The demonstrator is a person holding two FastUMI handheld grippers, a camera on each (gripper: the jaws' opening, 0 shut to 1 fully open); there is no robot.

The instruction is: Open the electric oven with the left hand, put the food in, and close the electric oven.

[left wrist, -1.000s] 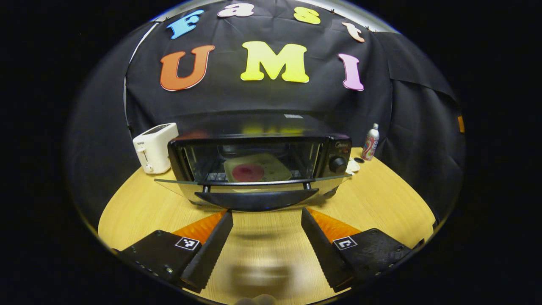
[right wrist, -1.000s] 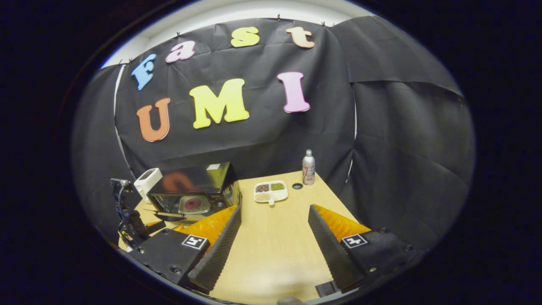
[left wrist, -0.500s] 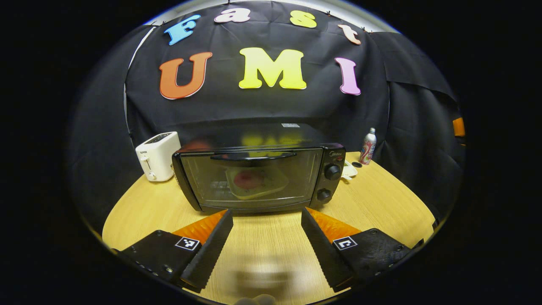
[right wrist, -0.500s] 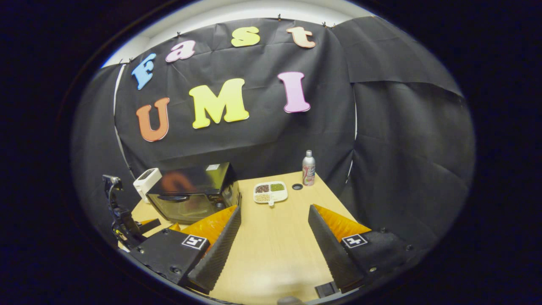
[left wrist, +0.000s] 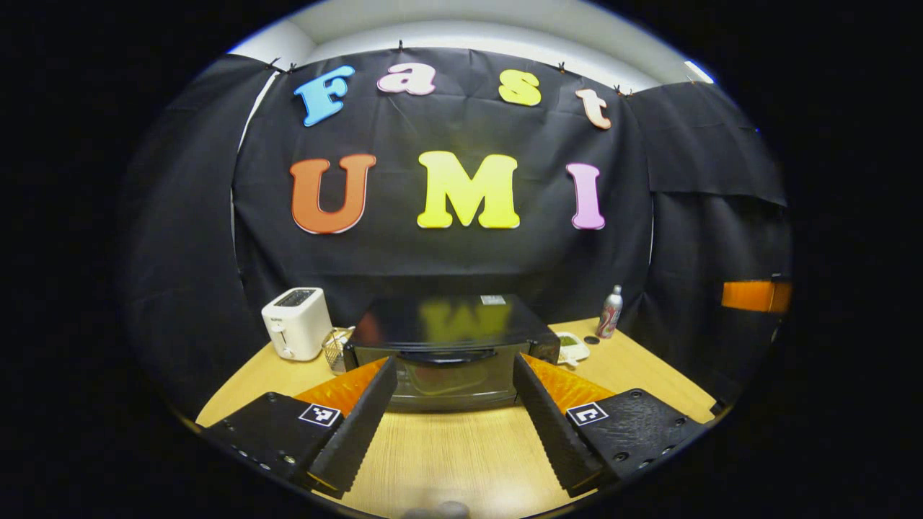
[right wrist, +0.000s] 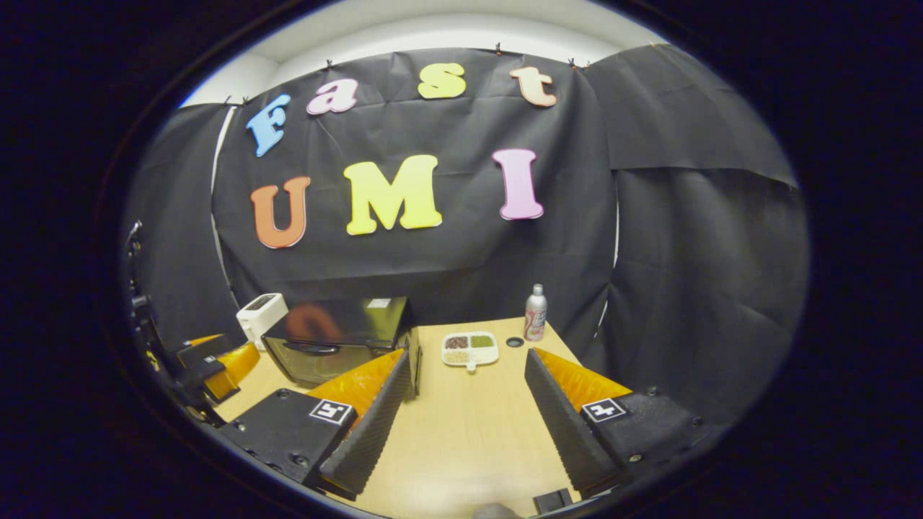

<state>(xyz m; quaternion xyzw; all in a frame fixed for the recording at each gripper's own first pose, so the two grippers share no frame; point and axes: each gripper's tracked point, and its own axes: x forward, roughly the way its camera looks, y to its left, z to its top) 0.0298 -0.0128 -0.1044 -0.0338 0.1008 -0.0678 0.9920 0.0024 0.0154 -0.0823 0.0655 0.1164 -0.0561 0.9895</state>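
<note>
Nearest in the left gripper view, the left gripper [left wrist: 454,425] hangs over the wooden table [left wrist: 447,461] with its fingers spread wide and nothing between them. Just past its fingertips stands the black electric oven [left wrist: 451,353], door closed, the curved handle [left wrist: 447,355] running across the top of the glass. Something pale shows faintly behind the glass, though the reflection makes it hard to say what it is. To the oven's left sits a white toaster [left wrist: 297,322], with a small wire basket [left wrist: 334,349] between the two. On the oven's other side a white divided dish [left wrist: 573,347] peeks out, and beyond it a slim spray can [left wrist: 611,311] stands upright near the table's far corner.

In the right gripper view, the right gripper [right wrist: 465,425] is likewise parted and empty, held above bare tabletop well apart from the oven [right wrist: 335,346]. Farther along lies the divided dish [right wrist: 471,348], its compartments holding dark, green and pale grains. A small dark cap [right wrist: 514,342] rests just beside the spray can [right wrist: 534,313] at the back edge. At the far left edge the other gripper [right wrist: 216,364] appears, off the oven's front corner.
</note>
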